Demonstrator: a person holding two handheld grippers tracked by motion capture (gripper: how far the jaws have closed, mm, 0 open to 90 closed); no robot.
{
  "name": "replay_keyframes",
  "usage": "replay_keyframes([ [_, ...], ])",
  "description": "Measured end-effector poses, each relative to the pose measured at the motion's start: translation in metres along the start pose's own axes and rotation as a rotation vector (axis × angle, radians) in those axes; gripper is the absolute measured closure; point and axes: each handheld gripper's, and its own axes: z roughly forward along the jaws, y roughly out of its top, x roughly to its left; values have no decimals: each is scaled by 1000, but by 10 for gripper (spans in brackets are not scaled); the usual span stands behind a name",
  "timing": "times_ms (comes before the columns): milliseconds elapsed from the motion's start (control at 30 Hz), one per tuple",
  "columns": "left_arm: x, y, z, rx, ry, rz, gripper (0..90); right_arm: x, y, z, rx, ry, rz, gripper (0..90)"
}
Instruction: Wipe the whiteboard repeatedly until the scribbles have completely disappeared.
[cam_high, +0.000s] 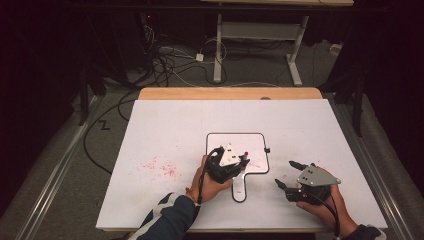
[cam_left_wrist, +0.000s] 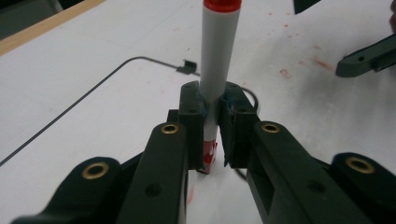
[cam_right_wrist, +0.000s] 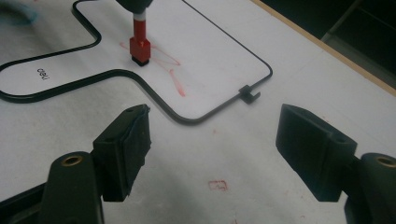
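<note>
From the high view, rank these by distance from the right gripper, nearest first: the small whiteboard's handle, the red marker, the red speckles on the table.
1. Whiteboard handle: just left of the right gripper.
2. Red marker: farther up-left, held over the board by the left gripper.
3. Red speckles: far left, beyond the left hand.

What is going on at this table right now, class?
A person works with a gripper in each hand. The left gripper is shut on a red marker, its square end pressed against a small whiteboard with red scribbles on it. The right gripper waits beside the board, jaws open and holding nothing.
</note>
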Motion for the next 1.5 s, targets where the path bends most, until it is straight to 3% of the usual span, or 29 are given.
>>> replay_keyframes([
  [133,5,-6,-14,23,-8,-18,788,-1,0,0,3,-5,7,271],
  [200,3,-8,-18,33,5,5,788,-1,1,1,3,-4,6,270],
  [333,4,-9,-17,21,20,9,788,0,1,2,7,1,-2,270],
  [467,3,-6,-5,-12,15,-16,788,1,1,2,8,1,-2,271],
  [833,-13,26,44,-30,-32,21,789,-2,0,0,1,-4,0,270],
  [1033,-24,35,58,-32,-49,44,788,-10,-4,-2,13,-46,18,274],
  [1200,-21,36,55,-15,-33,53,788,-11,-3,-3,6,-52,21,274],
  [1433,-4,26,37,17,-11,32,788,-11,-3,-3,7,-53,19,274],
  [1500,1,23,33,10,-20,2,788,-11,-3,-3,10,-54,18,274],
])
